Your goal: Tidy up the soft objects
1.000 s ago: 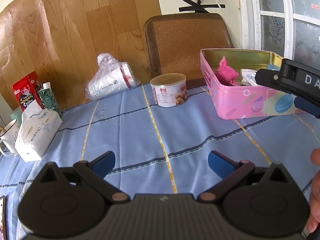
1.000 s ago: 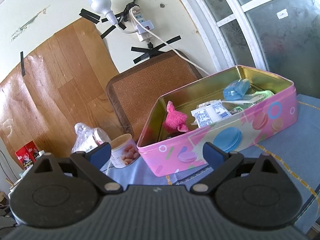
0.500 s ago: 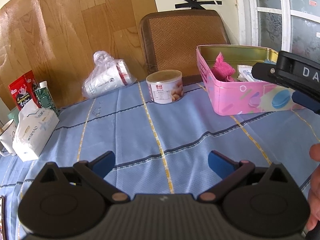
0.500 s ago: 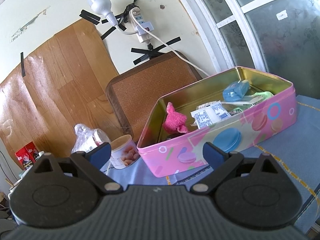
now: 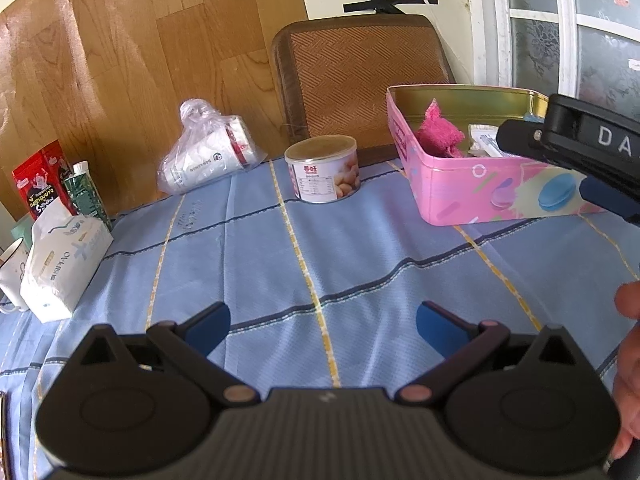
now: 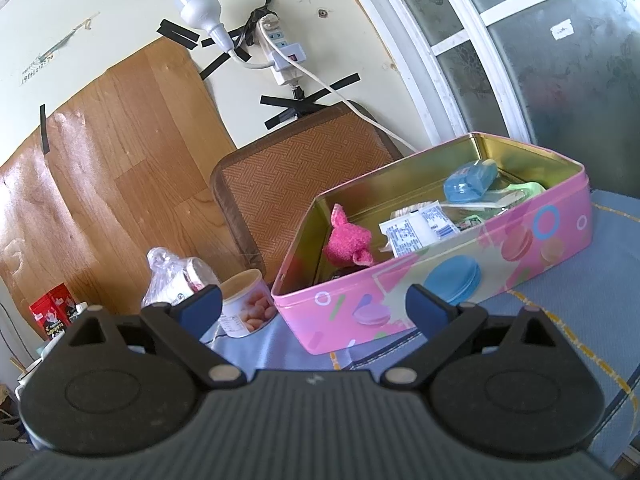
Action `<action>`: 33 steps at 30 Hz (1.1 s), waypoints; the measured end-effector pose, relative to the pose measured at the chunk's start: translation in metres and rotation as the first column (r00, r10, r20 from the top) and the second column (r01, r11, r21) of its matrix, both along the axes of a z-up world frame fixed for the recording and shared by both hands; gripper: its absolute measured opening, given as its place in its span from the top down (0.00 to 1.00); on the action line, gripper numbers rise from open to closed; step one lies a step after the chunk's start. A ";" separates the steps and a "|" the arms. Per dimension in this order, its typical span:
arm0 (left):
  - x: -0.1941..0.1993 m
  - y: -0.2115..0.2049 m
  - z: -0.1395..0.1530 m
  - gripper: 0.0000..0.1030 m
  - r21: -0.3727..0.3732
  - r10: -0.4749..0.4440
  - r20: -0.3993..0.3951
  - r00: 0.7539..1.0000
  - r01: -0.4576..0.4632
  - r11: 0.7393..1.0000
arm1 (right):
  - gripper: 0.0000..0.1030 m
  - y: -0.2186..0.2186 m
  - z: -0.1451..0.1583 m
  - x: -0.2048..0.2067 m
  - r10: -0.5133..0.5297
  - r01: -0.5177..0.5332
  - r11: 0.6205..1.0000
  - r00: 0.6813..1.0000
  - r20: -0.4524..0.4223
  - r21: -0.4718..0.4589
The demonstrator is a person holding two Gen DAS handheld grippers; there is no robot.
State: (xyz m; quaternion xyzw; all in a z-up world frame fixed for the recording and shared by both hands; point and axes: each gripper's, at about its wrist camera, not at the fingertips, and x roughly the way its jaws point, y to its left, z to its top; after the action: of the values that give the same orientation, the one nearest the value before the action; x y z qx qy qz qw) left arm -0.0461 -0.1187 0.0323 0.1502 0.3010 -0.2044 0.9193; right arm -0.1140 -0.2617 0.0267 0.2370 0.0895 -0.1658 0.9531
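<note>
A pink tin box [image 5: 472, 196] stands on the blue tablecloth at the right; it also shows in the right wrist view [image 6: 440, 280]. Inside it lie a pink fuzzy cloth [image 6: 346, 242], white packets [image 6: 420, 230] and a blue soft item [image 6: 470, 182]. The cloth also shows in the left wrist view [image 5: 438, 132]. My left gripper [image 5: 322, 328] is open and empty above the cloth-covered table. My right gripper [image 6: 314, 306] is open and empty, just in front of the box. Its body shows at the right edge of the left wrist view [image 5: 568, 148].
A round can [image 5: 322, 174], a plastic bag of cups [image 5: 204, 160], a tissue pack [image 5: 60, 260], a mug [image 5: 10, 272], a green carton [image 5: 84, 196] and a red packet [image 5: 40, 192] stand on the table. A chair back [image 5: 360, 76] is behind the table.
The left gripper has drawn back and shifted right a little, so the box and can appear further left. The right gripper has barely moved. Both stay open.
</note>
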 end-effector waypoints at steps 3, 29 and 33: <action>0.001 0.000 0.000 0.00 0.000 -0.002 -0.004 1.000 0.002 1.000 | 0.03 0.000 0.000 0.000 -0.002 0.002 1.000 1.000 0.001 0.001; 0.003 -0.003 -0.004 0.00 0.004 -0.012 -0.051 0.999 0.012 1.000 | 0.03 -0.001 0.001 0.000 -0.001 0.001 1.000 1.000 0.003 -0.005; 0.004 -0.003 -0.004 0.00 0.002 -0.011 -0.055 0.998 0.011 1.000 | 0.03 0.000 0.001 0.000 0.002 -0.002 1.000 1.000 0.000 -0.006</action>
State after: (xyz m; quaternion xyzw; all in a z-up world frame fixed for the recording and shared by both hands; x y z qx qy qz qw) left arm -0.0425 -0.1213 0.0279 0.1474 0.3255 -0.2132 0.9093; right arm -0.1137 -0.2621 0.0275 0.2338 0.0893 -0.1651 0.9540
